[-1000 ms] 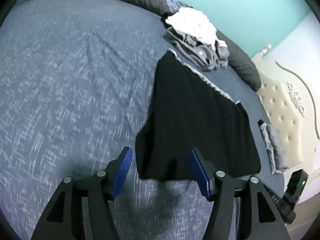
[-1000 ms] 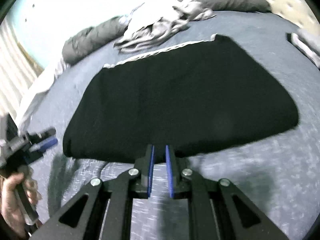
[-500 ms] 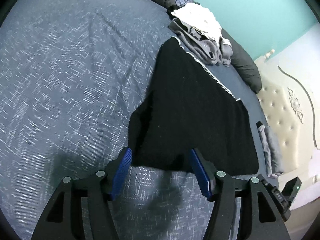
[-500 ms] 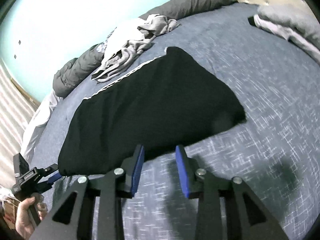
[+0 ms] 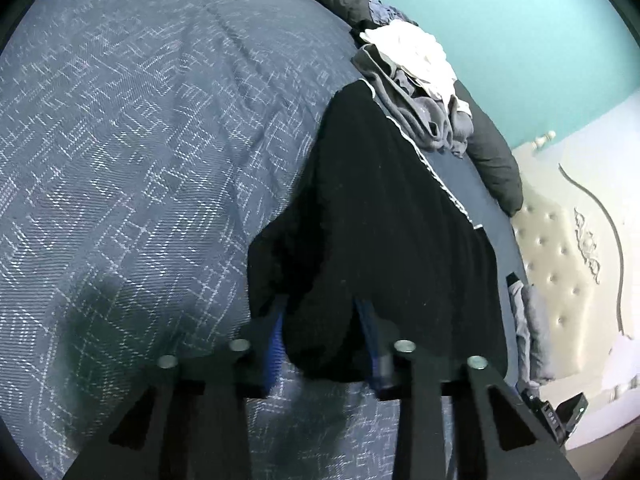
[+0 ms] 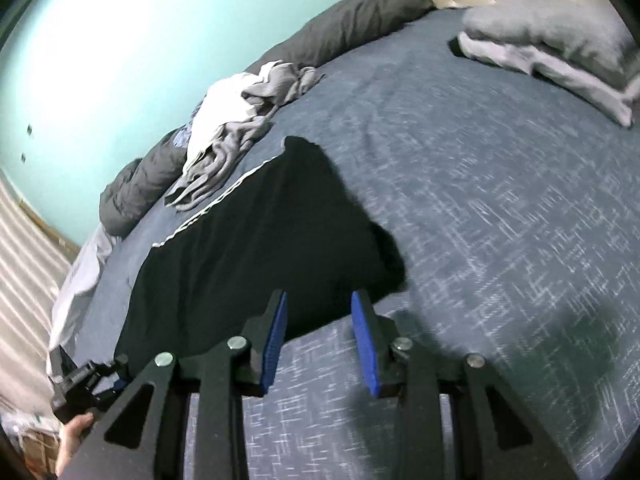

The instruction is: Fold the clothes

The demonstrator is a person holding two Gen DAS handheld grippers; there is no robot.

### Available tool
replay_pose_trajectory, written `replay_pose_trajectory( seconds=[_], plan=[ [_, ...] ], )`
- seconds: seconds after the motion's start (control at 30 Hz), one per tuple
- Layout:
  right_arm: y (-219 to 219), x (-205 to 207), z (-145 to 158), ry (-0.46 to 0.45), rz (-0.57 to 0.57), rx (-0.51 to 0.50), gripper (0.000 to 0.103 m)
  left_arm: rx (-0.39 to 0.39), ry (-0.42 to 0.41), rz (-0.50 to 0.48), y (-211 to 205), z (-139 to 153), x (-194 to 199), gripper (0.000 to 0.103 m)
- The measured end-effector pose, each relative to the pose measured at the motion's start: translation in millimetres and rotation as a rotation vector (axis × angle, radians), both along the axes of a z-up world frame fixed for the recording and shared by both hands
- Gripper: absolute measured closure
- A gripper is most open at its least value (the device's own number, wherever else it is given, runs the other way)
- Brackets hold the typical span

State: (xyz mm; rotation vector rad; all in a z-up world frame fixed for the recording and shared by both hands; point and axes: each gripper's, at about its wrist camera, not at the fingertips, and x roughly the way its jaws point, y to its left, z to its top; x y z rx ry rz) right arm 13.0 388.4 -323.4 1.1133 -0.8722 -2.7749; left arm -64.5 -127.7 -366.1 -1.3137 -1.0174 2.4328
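A black garment (image 5: 392,220) lies spread on the blue patterned bedspread (image 5: 140,140); it also shows in the right wrist view (image 6: 260,232). My left gripper (image 5: 322,304) is open, its blue-padded fingers straddling the garment's near left corner, with the cloth bunched between them. My right gripper (image 6: 320,304) is open and empty just in front of the garment's near edge, close to its right corner. The left gripper and the hand holding it show at the lower left of the right wrist view (image 6: 84,384).
A heap of white and grey clothes (image 5: 416,80) lies beyond the garment, also in the right wrist view (image 6: 236,120). Dark grey bolsters (image 6: 352,20) line the far edge. Folded grey clothes (image 6: 560,52) sit at the right near the tufted headboard (image 5: 560,264).
My right gripper has opened, let the near edge go and shifted toward the right corner. My left gripper has moved forward and down onto the left corner, which now bunches between its fingers.
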Motion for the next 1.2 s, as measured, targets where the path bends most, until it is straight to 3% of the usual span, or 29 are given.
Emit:
replay_pose_trajectory(
  seconds=[0.43, 0.73, 1.0, 1.2],
  plan=[
    [26.2, 0.8, -6.3, -0.002, -0.064, -0.034, 0.065, -0.009, 0.159, -0.015, 21.4, 50.2, -2.6, 0.090],
    [36.4, 0.6, -7.3, 0.003, -0.075, -0.058, 0.065, -0.026, 0.276, -0.098, 62.4, 102.9, -11.8, 0.090],
    [54.1, 4.9, -11.4, -0.007, -0.099, -0.088, 0.065, -0.078, 0.347, -0.249, 152.2, 145.2, -30.8, 0.091],
    [67.4, 8.7, -10.4, -0.007, -0.110, -0.109, 0.065, -0.099, 0.379, -0.399, 255.8, 153.3, -42.3, 0.091]
  ],
)
